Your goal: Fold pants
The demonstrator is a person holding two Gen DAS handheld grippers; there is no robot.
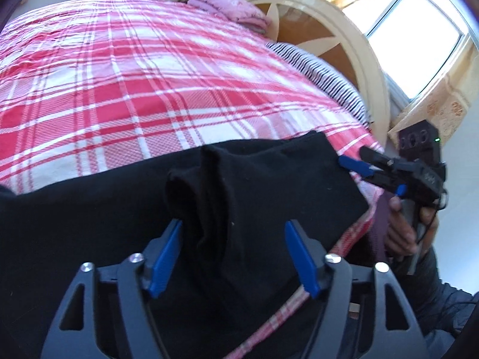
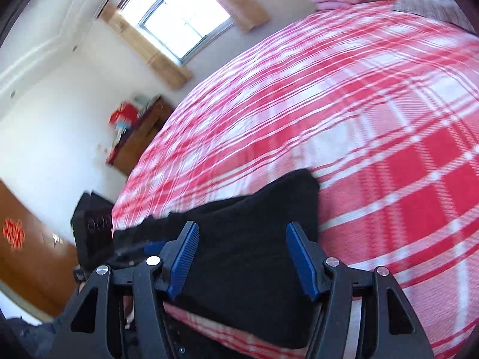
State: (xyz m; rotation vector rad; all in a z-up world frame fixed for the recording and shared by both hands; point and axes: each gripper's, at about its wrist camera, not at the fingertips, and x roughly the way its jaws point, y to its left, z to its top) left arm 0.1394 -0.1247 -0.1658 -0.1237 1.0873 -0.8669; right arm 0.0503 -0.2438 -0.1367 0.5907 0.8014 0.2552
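Black pants lie along the near edge of a bed with a red and white plaid cover. In the left wrist view my left gripper is open, its blue pads on either side of a bunched fold of the pants. My right gripper shows at the right end of the pants, just off the fabric's corner. In the right wrist view my right gripper is open over the end of the pants. My left gripper shows only as a dark body at the left.
A pink folded blanket and a striped pillow lie at the head of the bed by a cream and brown headboard. A bright window is beyond it. A wooden cabinet stands by the wall past the bed.
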